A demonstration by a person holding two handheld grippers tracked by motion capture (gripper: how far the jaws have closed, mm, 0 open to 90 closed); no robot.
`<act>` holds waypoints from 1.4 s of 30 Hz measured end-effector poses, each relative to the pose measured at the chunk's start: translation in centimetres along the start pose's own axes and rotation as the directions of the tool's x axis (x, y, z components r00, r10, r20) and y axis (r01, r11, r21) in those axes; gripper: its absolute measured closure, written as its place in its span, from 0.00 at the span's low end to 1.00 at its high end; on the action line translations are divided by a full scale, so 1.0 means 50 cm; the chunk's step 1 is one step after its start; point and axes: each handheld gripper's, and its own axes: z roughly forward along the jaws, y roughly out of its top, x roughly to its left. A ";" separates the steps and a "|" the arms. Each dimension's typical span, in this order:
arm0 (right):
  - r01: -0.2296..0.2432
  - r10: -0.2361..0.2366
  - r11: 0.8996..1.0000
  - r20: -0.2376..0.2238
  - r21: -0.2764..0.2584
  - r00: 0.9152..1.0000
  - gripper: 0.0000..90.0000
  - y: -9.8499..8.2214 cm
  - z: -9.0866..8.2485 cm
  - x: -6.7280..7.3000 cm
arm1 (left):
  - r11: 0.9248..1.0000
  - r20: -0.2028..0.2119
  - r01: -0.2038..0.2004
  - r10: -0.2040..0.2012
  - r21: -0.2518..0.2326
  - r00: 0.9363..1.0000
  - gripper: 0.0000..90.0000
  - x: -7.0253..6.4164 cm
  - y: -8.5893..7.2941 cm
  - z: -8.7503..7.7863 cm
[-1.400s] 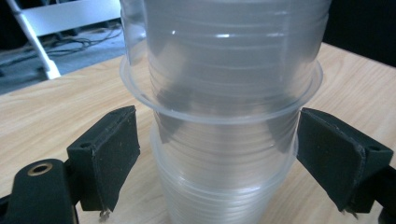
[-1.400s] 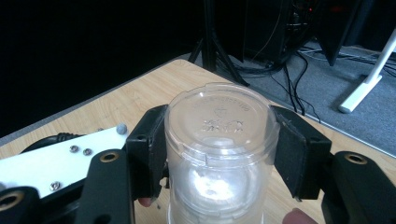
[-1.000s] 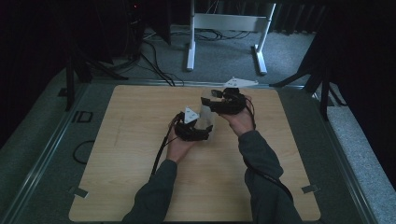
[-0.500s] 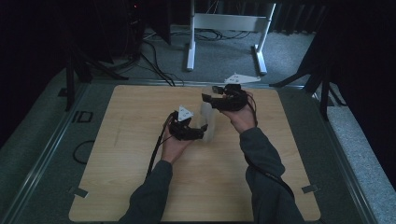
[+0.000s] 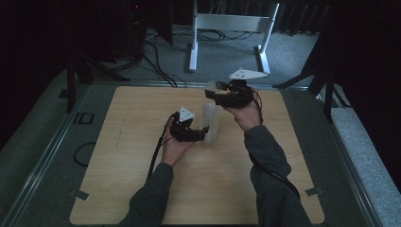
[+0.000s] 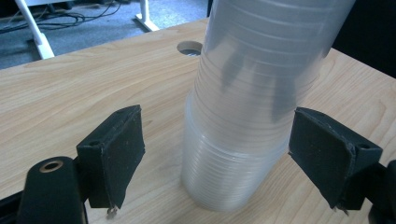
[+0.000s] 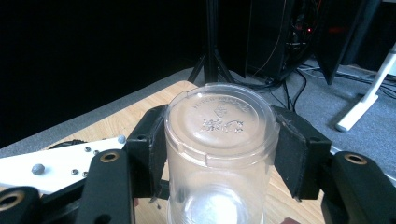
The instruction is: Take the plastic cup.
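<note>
Stack of clear cups (image 5: 210, 124) is seen upright mid-desk (image 5: 118, 156), unchanged from 0.5 s ago. Left gripper (image 5: 197, 134) jaws have just been closing around the lower stack, not yet pressed on. Top cup (image 7: 219, 140) is clamped by right gripper (image 5: 213, 92) as before.
</note>
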 end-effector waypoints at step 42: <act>-0.015 0.016 1.000 0.033 -0.016 0.999 0.46 -0.036 -0.143 -0.002 | 0.999 0.087 -0.010 0.014 -0.041 0.996 0.28 -0.025 -0.015 -0.047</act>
